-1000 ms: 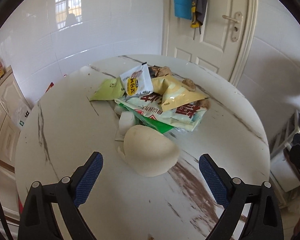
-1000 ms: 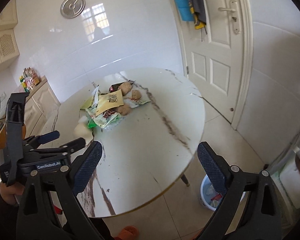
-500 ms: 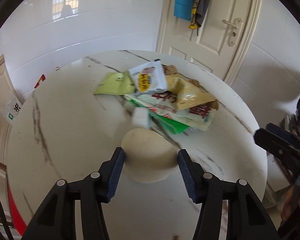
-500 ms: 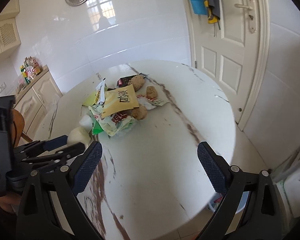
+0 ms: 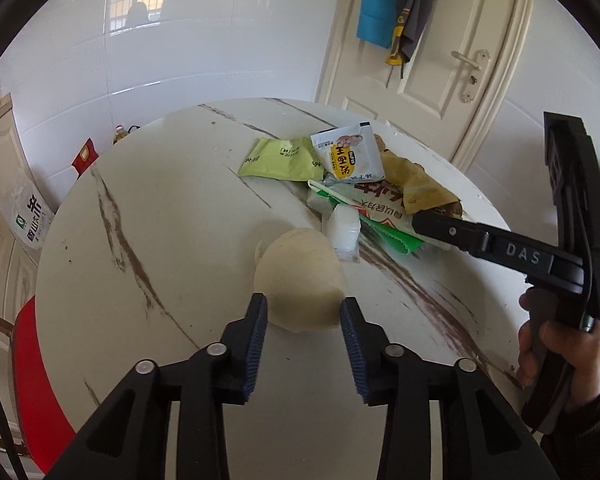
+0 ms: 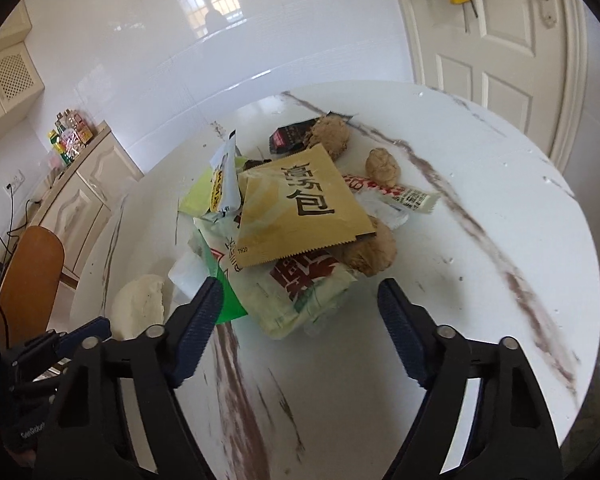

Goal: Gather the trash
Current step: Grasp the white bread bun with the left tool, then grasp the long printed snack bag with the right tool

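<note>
Wrappers (image 6: 300,216) heap mid-table; left gripper (image 5: 303,322) has just narrowed to pinch the cream lump (image 5: 300,280); right gripper (image 6: 300,300), still parted, has been closing toward the pile

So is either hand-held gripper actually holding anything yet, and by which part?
The left hand-held gripper, jaws just closing, pinches the pale dough-like lump by its near end. The right hand-held gripper, also closing, holds nothing, open before the wrapper pile.
</note>
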